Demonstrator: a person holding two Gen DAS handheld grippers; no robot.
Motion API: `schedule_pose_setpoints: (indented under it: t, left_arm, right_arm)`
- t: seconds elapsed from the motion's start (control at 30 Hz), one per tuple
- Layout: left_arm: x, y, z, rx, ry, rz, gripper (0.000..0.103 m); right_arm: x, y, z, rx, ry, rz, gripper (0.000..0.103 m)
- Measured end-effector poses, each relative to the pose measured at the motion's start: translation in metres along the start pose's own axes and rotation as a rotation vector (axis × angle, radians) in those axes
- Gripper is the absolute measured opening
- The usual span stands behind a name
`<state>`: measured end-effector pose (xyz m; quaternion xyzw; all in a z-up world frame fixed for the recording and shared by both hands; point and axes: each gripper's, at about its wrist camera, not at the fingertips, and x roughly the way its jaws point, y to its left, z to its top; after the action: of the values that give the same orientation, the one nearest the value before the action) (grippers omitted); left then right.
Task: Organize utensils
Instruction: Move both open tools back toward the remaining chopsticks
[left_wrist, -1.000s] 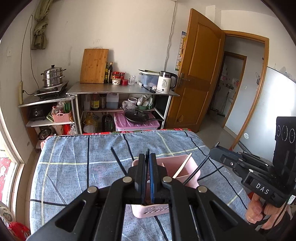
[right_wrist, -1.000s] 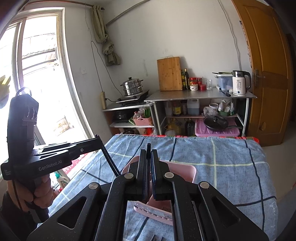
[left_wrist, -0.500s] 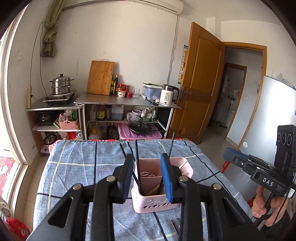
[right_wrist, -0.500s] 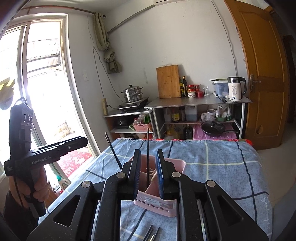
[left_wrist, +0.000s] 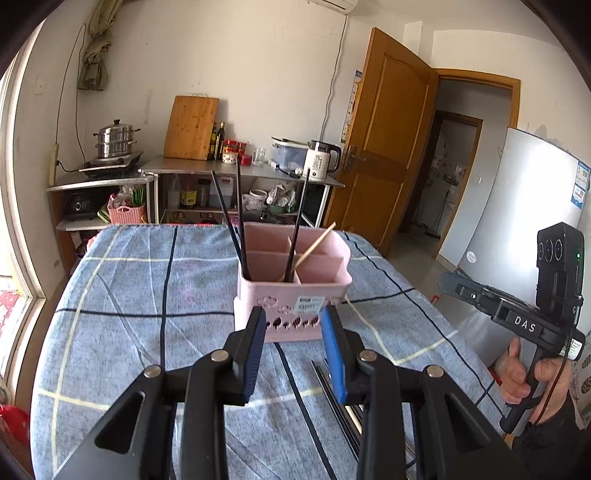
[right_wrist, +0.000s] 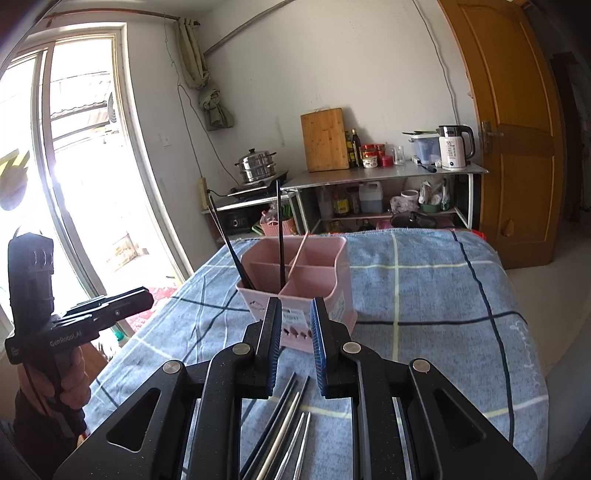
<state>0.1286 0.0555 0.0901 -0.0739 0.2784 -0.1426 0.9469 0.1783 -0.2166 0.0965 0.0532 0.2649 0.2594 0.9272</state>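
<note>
Blue plaid tablecloth (left_wrist: 155, 295) bears pink divided utensil caddy (left_wrist: 293, 291), now holding black chopsticks (left_wrist: 239, 218). Left gripper (left_wrist: 294, 345) and right gripper (right_wrist: 293, 341), clamped second ago, now parted, empty, backed off. Loose chopsticks (right_wrist: 284, 424) remain beside caddy: next pick.

1. The utensil holder (left_wrist: 293, 291) stands upright near the middle of the worktop (left_wrist: 129, 295), on the cloth (left_wrist: 110, 332) that covers it.
2. Three dark chopsticks (left_wrist: 239, 214) and one wooden chopstick (left_wrist: 314, 245) stand in the holder's compartments, leaning.
3. More chopsticks (right_wrist: 284, 417) lie flat on the cloth in front of the holder, nearer the cameras.
4. The left gripper (left_wrist: 295, 350) is in front of the holder, nothing between its fingers; the right gripper (right_wrist: 294, 347) is above the lying chopsticks.
5. Behind the worktop a shelf unit (left_wrist: 240, 177) stands against the wall, carrying a cutting board (left_wrist: 191, 127) on the left and a kettle (left_wrist: 319, 160) on the right.
6. A door (left_wrist: 388, 136) is to the right of the shelf unit.
</note>
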Motion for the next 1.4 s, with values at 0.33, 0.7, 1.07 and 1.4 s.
schedule_pose_setpoints:
  t: [0.33, 0.7, 1.07, 1.4]
  left_arm:
    - [0.035, -0.001, -0.033, -0.031, 0.132, 0.000, 0.033]
    - [0.094, -0.006, -0.048, -0.045, 0.279, 0.002, 0.033]
    - [0.163, -0.019, -0.048, -0.077, 0.405, -0.012, 0.033]
    - [0.181, -0.033, -0.059, -0.026, 0.429, 0.045, 0.032]
  right_arm:
    - [0.019, -0.015, -0.035, 0.045, 0.105, -0.026, 0.016]
    - [0.043, -0.026, -0.053, 0.070, 0.175, -0.025, 0.016]
    - [0.051, -0.038, -0.060, 0.097, 0.199, -0.024, 0.016]
    - [0.053, -0.050, -0.063, 0.119, 0.204, -0.023, 0.016]
